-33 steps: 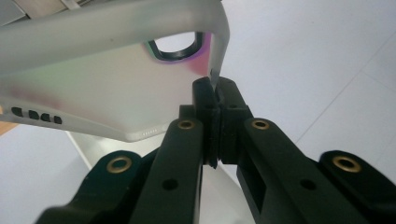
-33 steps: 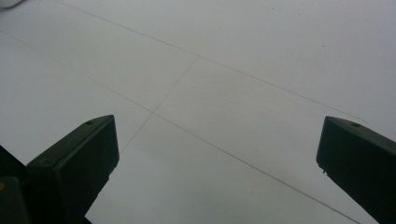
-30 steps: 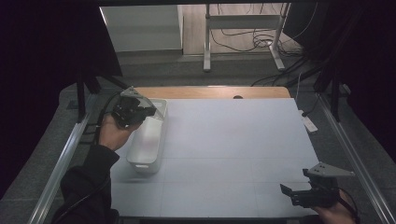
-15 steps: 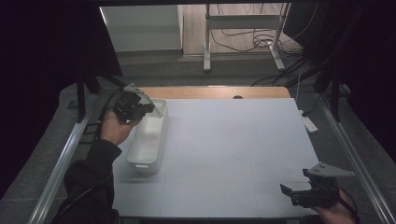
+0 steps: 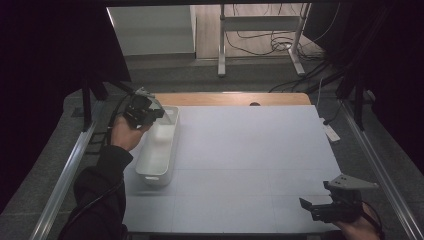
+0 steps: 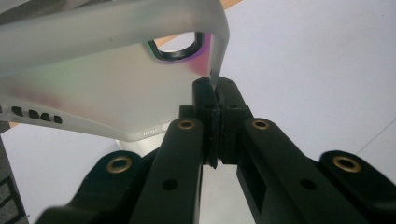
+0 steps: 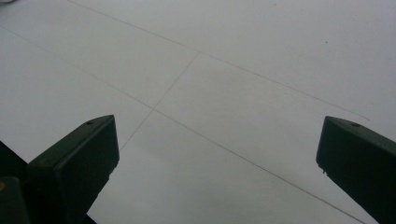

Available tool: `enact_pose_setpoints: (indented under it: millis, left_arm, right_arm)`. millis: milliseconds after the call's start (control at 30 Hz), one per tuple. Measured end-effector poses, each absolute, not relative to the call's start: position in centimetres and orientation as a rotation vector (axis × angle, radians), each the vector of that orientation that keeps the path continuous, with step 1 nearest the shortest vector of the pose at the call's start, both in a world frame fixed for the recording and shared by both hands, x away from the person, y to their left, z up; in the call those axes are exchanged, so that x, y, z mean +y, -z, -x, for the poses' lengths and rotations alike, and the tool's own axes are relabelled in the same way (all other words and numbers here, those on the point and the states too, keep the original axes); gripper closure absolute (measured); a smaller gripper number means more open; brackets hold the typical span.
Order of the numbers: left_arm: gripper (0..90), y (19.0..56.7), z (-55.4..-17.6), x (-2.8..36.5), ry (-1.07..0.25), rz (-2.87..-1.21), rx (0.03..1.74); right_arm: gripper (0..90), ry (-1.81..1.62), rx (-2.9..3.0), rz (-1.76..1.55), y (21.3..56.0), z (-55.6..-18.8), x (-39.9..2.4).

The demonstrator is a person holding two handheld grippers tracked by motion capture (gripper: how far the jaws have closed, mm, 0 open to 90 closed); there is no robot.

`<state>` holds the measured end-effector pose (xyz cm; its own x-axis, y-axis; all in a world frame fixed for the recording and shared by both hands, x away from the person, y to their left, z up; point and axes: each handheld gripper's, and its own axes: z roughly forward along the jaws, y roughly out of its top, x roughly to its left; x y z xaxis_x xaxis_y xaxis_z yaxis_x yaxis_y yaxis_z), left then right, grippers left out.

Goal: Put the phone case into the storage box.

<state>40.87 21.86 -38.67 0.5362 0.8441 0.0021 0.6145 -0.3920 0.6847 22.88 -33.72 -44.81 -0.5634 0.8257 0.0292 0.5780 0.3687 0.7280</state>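
Note:
A clear, frosted phone case (image 6: 107, 84) with a camera cut-out and port holes hangs from my left gripper (image 6: 215, 91), whose jaws are shut on its thin edge. From above, the left gripper (image 5: 150, 112) holds the phone case (image 5: 157, 103) over the far end of a white rectangular bin (image 5: 152, 177) at the table's left side. At the near right corner my right gripper (image 5: 320, 207) rests low over the white table top (image 5: 250, 150). Its jaws stand wide apart, and nothing lies between the right gripper's fingers (image 7: 74, 154).
A wooden strip (image 5: 235, 98) borders the table's far edge. Metal rails (image 5: 70, 170) run along both sides. Beyond the table stand a metal frame and loose cables (image 5: 260, 35) on the floor. A small white object (image 5: 330, 131) lies off the right edge.
My left hand has shifted a little toward the far end of the bin, still holding the case. The right gripper has stayed where it was.

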Motion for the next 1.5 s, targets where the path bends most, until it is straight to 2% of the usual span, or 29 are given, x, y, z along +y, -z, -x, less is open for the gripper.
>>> enact_pose_setpoints:
  millis: [1500]
  left_arm:
    - [88.3,44.2,-46.2,19.5,-0.397,-2.173,1.384]
  right_arm:
    - [0.0,-1.004,2.318,-1.216,44.9,-22.9,-33.6]
